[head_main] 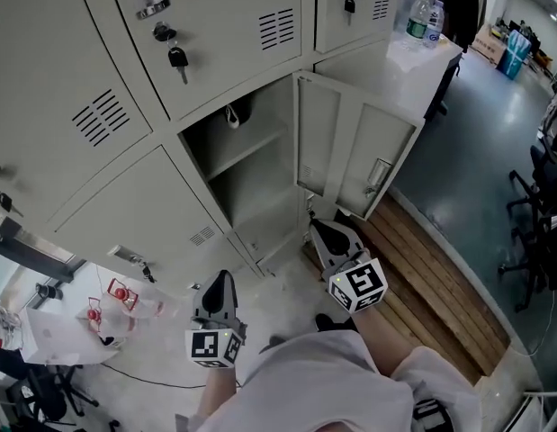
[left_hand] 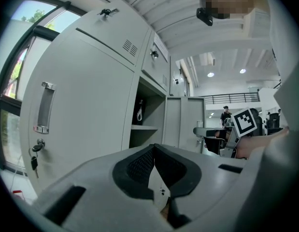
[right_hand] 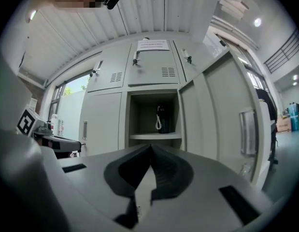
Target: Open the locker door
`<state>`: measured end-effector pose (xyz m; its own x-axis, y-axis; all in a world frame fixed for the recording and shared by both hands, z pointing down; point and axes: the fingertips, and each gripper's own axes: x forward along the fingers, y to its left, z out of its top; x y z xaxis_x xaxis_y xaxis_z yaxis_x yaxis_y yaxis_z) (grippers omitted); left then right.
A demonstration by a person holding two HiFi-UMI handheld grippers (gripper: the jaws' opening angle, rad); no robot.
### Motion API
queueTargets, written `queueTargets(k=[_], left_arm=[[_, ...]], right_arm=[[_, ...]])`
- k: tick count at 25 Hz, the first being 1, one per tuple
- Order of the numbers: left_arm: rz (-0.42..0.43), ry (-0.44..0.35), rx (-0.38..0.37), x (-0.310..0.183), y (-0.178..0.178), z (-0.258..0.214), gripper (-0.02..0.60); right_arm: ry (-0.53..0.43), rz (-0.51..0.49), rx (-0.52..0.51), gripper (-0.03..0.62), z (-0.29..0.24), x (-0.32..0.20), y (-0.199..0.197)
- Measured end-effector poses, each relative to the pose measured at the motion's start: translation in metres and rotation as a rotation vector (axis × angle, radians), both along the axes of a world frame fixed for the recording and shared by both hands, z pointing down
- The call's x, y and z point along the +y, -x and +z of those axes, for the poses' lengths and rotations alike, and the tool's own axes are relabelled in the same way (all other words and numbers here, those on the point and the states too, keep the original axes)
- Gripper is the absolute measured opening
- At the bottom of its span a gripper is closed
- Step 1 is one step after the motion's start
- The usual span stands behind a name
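Before the lockers, the locker door stood swung wide beside its shelved compartment, a key dangling above, while I held my left tool and right tool pressed together, empty, short of it.

We find the open compartment free from the front, with bare floor before it. Inside, a shelf splits the room, and a dark looped thing hangs at the back of the upper part. The locker door stands swung out on the right and bars any approach from that side, with wooden boards on the floor beyond it, while the closed neighbouring door on the left lies flush.
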<state>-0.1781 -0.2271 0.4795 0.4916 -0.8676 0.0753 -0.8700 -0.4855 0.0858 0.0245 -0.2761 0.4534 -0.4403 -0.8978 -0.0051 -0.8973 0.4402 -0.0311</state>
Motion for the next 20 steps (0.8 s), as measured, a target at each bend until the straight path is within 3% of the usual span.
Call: queueTargets(k=[12,20], left_arm=[[-0.099,-0.053,-0.025,0.004,0.022,-0.012,0.003],[-0.146,-0.060,-0.040,0.009,0.024,-0.017,0.002]], right_arm=[[-0.008,-0.182,0.025,0.012,0.003,0.000,0.054],[-0.004,-0.244,0.013,0.012,0.003,-0.001,0.062]])
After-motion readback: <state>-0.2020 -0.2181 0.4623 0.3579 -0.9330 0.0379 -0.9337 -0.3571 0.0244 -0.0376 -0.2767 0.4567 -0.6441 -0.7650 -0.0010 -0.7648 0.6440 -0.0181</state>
